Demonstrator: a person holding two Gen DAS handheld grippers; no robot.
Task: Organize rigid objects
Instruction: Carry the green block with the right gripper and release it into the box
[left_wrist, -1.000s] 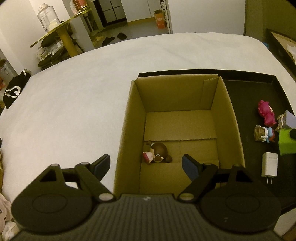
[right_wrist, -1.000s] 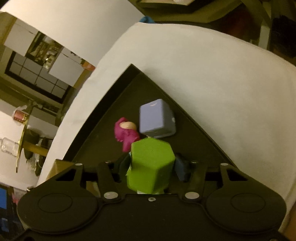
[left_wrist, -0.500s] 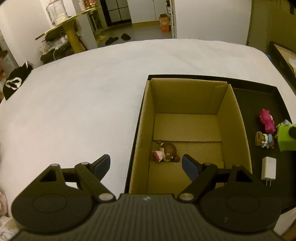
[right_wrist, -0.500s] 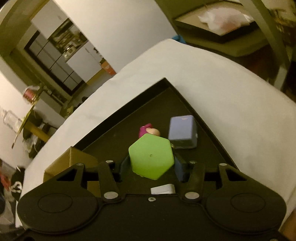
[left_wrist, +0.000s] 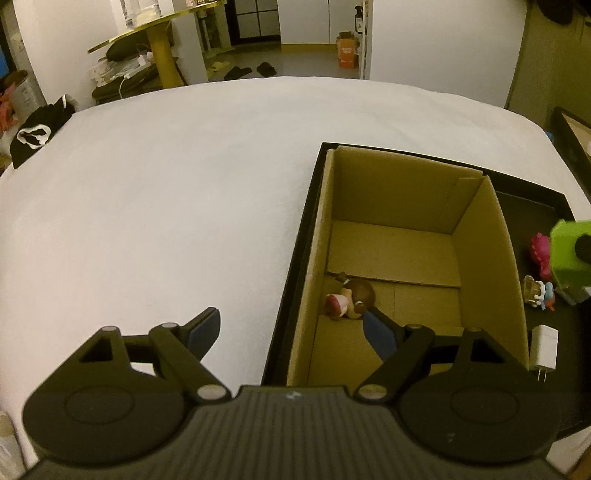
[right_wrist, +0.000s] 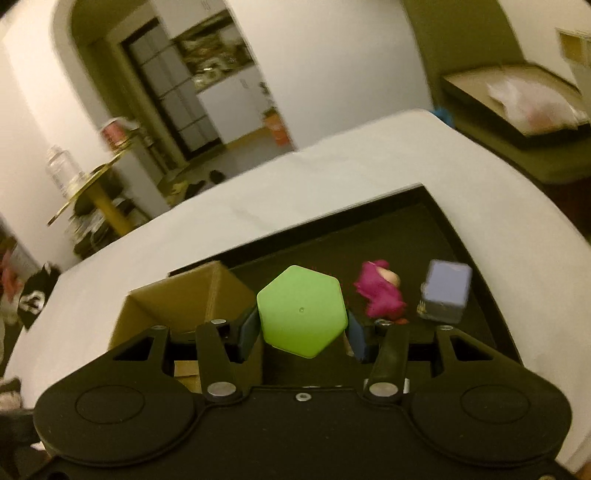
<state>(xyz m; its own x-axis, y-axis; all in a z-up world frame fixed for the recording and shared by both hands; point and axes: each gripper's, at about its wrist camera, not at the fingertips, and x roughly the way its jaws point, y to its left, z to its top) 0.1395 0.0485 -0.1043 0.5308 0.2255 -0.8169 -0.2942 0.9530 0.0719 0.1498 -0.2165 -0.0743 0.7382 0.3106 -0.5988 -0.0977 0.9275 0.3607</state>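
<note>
Right gripper (right_wrist: 303, 328) jaws clamped on green hexagonal plastic block (right_wrist: 302, 311), left gripper (left_wrist: 291, 332) jaws wide over open brown cardboard box (left_wrist: 480, 258)

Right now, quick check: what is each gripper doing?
Left gripper: open, holding nothing.
Right gripper: closed on the green hexagonal block.

The light is dim and yellowish. Both views bend strongly at the edges. The right view is blurred.
</note>
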